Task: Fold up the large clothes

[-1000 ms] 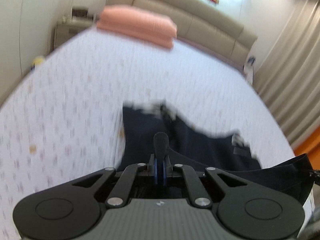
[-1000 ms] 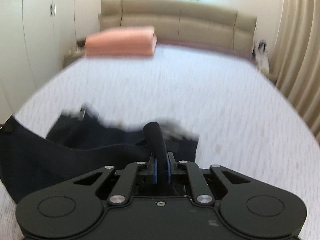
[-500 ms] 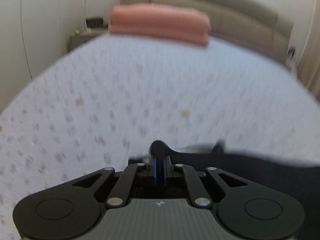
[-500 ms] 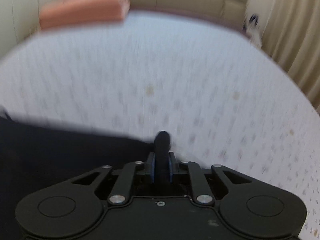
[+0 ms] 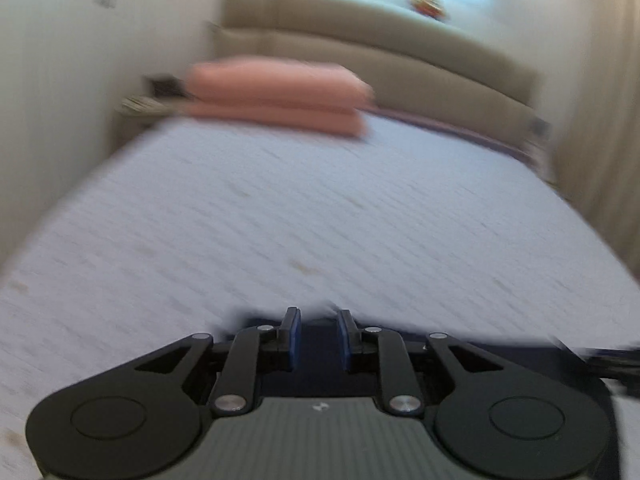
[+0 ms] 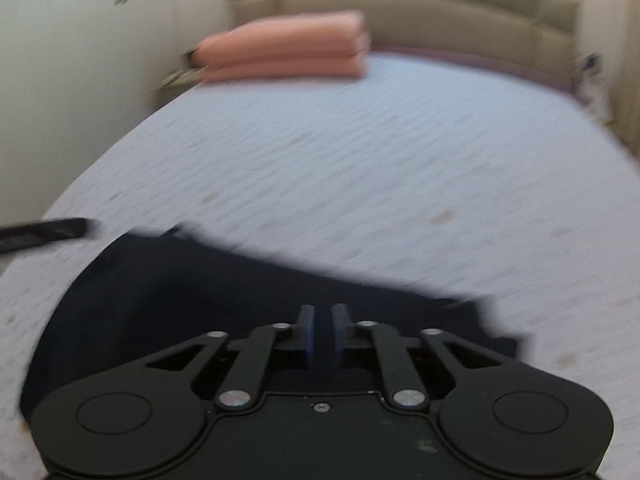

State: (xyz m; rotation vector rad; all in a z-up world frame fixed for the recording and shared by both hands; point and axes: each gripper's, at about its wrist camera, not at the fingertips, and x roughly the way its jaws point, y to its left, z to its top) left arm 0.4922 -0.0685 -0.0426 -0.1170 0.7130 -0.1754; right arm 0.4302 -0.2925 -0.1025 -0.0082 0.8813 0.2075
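A dark navy garment [image 6: 192,292] lies flat on the pale patterned bed [image 6: 380,168]. In the left wrist view only its far edge [image 5: 500,344] shows just past the gripper body. My left gripper [image 5: 318,334] is open and empty, its blue pads apart over the garment's edge. My right gripper [image 6: 323,332] is open by a narrow gap and empty, low over the garment. Both views are blurred by motion.
Folded pink bedding [image 5: 280,96] [image 6: 288,50] lies at the head of the bed by the beige padded headboard [image 5: 400,56]. A nightstand [image 5: 140,106] stands left of the bed. A dark strap-like object [image 6: 44,232] shows at the left edge of the right wrist view.
Both grippers were shut on the garment's edge and carried it up the bed. Now both have opened and let go, and the garment lies flat.
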